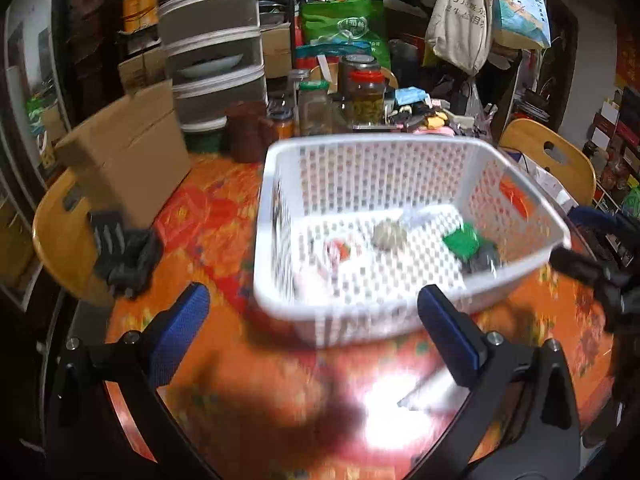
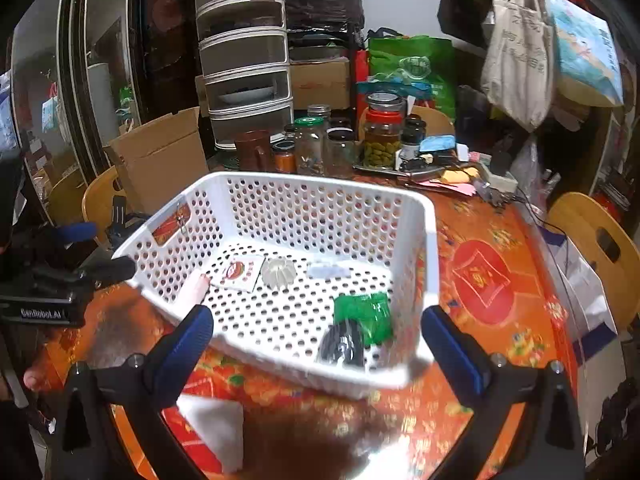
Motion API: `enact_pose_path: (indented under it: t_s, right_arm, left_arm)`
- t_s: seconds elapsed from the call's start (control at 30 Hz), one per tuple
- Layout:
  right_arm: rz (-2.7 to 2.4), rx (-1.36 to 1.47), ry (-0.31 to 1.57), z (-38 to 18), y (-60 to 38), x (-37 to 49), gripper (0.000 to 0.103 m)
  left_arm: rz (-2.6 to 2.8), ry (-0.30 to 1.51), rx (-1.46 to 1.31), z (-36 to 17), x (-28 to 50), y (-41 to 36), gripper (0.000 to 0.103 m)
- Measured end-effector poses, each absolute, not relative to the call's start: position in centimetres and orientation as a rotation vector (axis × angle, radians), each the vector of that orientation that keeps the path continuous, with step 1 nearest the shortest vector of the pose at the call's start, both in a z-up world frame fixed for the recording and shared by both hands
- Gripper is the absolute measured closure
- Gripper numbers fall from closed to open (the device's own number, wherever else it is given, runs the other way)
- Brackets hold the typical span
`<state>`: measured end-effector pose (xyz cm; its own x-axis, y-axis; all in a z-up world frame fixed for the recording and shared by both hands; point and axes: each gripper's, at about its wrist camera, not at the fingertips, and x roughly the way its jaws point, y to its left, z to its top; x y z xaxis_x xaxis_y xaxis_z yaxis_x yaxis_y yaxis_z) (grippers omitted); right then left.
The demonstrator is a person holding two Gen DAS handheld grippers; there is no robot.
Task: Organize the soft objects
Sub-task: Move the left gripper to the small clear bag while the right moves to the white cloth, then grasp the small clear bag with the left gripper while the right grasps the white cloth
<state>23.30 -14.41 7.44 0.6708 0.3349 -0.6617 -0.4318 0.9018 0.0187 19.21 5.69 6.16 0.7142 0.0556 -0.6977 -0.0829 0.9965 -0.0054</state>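
A white perforated basket (image 1: 276,184) (image 2: 424,248) stands on the orange patterned table. It holds a green packet (image 1: 462,242) (image 2: 362,316), a dark bundle (image 1: 482,262) (image 2: 342,346), a pale ridged object (image 1: 389,235) (image 2: 278,272), a red-and-white sachet (image 1: 338,252) (image 2: 238,272), a pink item (image 2: 192,292) and a clear packet (image 2: 330,270). My left gripper (image 1: 314,334) is open and empty, just in front of the basket. My right gripper (image 2: 316,344) is open and empty at the basket's near edge. A white sponge-like block (image 2: 216,428) lies on the table below it.
Jars (image 2: 382,136) (image 1: 366,96), a brown mug (image 2: 252,150) and clutter line the table's far side. A cardboard box (image 1: 128,160) (image 2: 162,156) and wooden chairs (image 1: 554,156) (image 2: 600,240) stand around. Stacked drawers (image 2: 244,60) rise behind.
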Motion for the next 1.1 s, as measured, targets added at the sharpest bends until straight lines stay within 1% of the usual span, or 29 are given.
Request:
enact_pose_path:
  t_s: [0.17,0.27,0.37,0.5,0.53,0.57,0.6,0.67,0.7,0.73,0.77,1.0,1.1]
  right_arm:
    - [0.424,-0.131,0.714,5.1,-16.1,19.8,0.0]
    - [0.428,-0.093,0.732,3.5,-17.2,18.3,0.0]
    - [0.42,-0.079,0.73,2.6,-17.9,17.1,0.0]
    - [0.415,-0.05,0.753,2.1,-18.5,16.9,0.0]
    - [0.423,-0.05,0.755,2.0,-18.5,16.8,0.0]
    - [0.424,-0.055,0.755,1.9,-18.5,16.8,0.0]
    - [0.426,-0.061,0.756,1.8,-18.3,16.7,0.0]
    - [0.441,-0.075,0.761,1.6,-17.8,16.7,0.0]
    - [0.445,-0.078,0.762,1.5,-17.6,16.7,0.0]
    - [0.452,-0.081,0.765,1.3,-17.2,16.7,0.0]
    - [0.46,-0.084,0.769,1.1,-16.9,16.7,0.0]
    - [0.551,-0.124,0.822,-1.4,-13.5,16.5,0.0]
    - [0.607,-0.152,0.857,-2.9,-11.6,16.5,0.003]
  left_arm:
    - [0.066,0.797,-0.079,1.0,13.0,4.4,0.0]
    - [0.03,0.808,-0.085,-1.9,9.8,2.3,0.0]
    - [0.009,0.785,-0.03,-3.2,7.5,-0.4,0.0]
    - [-0.022,0.787,0.014,-4.5,7.0,-2.7,0.002]
    - [-0.023,0.797,0.023,-4.9,7.2,-3.1,0.008]
    - [-0.024,0.811,0.019,-5.3,7.5,-3.3,0.018]
    - [-0.032,0.817,0.01,-5.7,7.7,-3.3,0.024]
    - [-0.032,0.826,0.01,-5.7,8.4,-3.2,0.052]
    - [-0.028,0.827,0.014,-5.9,8.5,-3.1,0.06]
    - [-0.031,0.829,0.015,-6.0,8.7,-2.9,0.074]
    - [-0.038,0.831,0.008,-6.1,8.9,-2.5,0.077]
    - [0.01,0.811,-0.062,-5.1,9.2,1.7,0.077]
    - [0.032,0.794,-0.078,-4.5,9.0,3.3,0.077]
